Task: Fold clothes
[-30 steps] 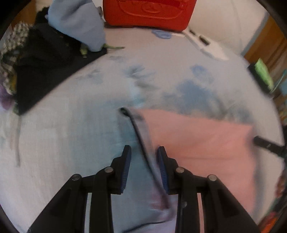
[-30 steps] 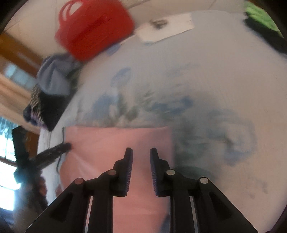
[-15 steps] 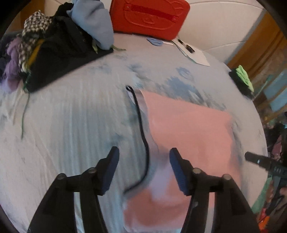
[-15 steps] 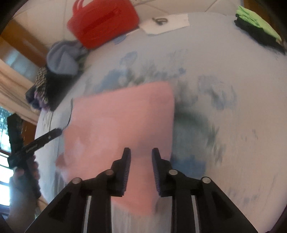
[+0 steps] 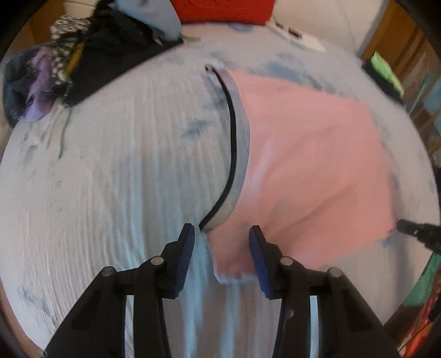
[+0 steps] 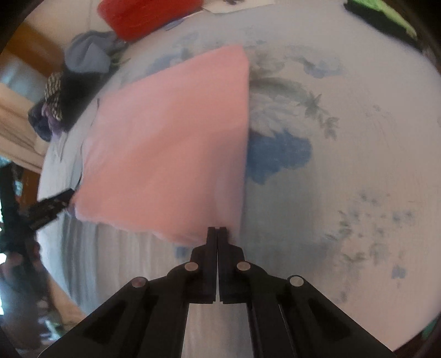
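The left claw (image 5: 222, 257) is spread wide, straddling the near left corner of the one pink folded garment (image 5: 308, 154), beside its grey band with black edging (image 5: 237, 137). The right claw (image 6: 217, 232) is pressed together, pinching the garment's near right corner. The garment lies flat on a bed under a pale blue floral sheet (image 6: 344, 165). At the far edge sit one red zipped bag (image 6: 137, 16), a heap of dark and checked clothes (image 5: 82, 55) and one green-and-black folded stack (image 5: 386, 74). Wooden furniture borders the room. No writing is legible.
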